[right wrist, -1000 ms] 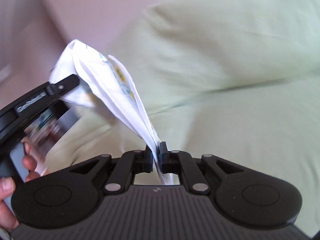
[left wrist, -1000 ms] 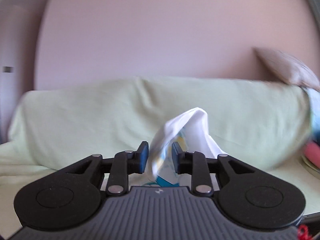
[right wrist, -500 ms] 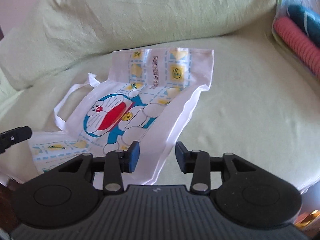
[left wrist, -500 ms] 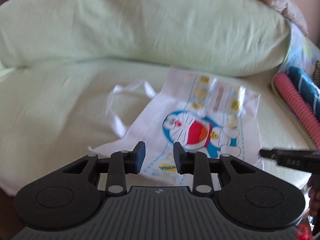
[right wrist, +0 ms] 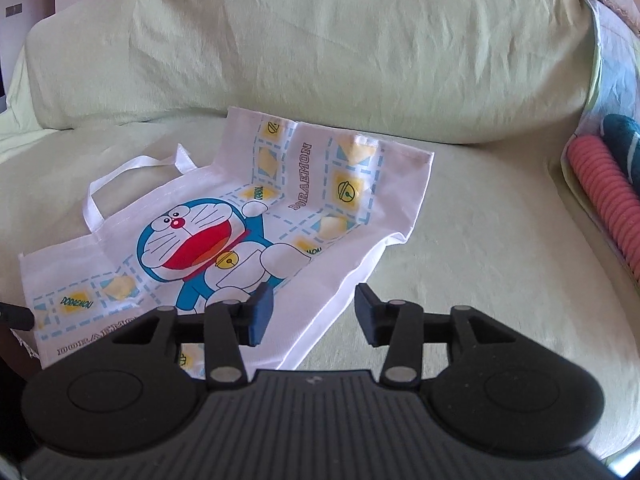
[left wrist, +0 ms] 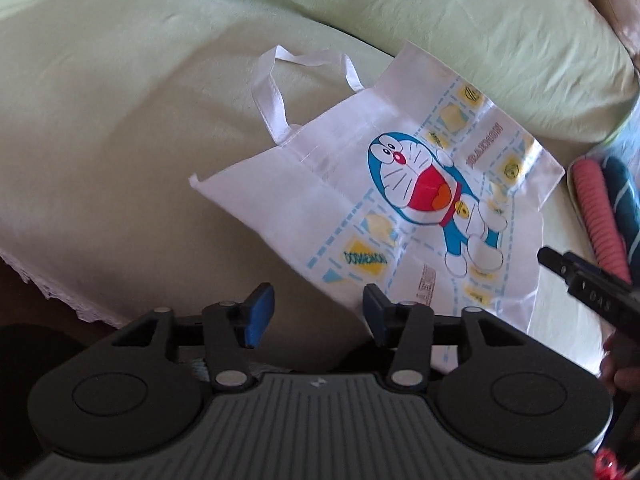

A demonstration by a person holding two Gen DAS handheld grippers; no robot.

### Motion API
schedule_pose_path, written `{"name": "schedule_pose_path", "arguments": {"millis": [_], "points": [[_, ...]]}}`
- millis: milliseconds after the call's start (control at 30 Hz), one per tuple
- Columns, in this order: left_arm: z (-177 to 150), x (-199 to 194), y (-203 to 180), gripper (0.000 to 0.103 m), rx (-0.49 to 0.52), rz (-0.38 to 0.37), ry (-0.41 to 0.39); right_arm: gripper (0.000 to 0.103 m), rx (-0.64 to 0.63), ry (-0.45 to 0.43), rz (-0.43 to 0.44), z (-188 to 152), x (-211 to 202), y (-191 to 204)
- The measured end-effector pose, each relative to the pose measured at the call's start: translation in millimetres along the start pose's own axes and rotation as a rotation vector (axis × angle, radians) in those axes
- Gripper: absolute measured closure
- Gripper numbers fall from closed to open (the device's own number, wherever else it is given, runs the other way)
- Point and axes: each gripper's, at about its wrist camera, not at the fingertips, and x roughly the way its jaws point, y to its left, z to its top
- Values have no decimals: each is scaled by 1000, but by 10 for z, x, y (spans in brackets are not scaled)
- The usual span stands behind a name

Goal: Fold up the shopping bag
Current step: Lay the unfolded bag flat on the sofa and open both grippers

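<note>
bag [right wrist: 280, 216] near edge: hidden behind right gripper body | striped rolls [right wrist: 608, 192]: cut off at frame edge

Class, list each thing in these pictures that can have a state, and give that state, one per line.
Shopping bag: lying flat and unfolded on the cover, printed side up.
Bag handle: lying loose on the cover.
Left tongs: open, gripping nothing, just been opening.
Right tongs: open, gripping nothing, just been opening.
</note>
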Motion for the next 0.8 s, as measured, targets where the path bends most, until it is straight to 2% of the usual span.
{"name": "schedule_pose_path", "arguments": {"millis": [67,100,133,200,267,400,500,567,667,733,800], "points": [[12,128,-27,55,15,10,-1,47,-3,9,-6,10,53,21],[22,164,-58,69,36,21,-5,50,-6,19,-13,3,87,23],[44,204,-98,77,74,37,-20,53,-7,24,-17,-2,116,19],[98,284,-175,80,146,68,-50,89,-21,30,-16,-8,182,10],[218,361,-220,81,186,84,-82,90,-53,30,-44,3,248,0],[582,555,-325,81,280,125,-149,90,-87,12,-23,176,387,-63],[856,672,-379,81,361,169,-183,89,-181,-22,-18,389,459,-26],[941,676,-380,81,368,170,-192,89,-246,-48,-5,576,507,3],[905,575,-366,81,389,250,-204,89,-312,-72,6,762,619,19],[795,395,-402,81,418,293,-230,89,-410,-82,-16,846,782,52],[710,229,-493,81,441,238,-253,89,-501,-87,-32,900,932,82]]}}
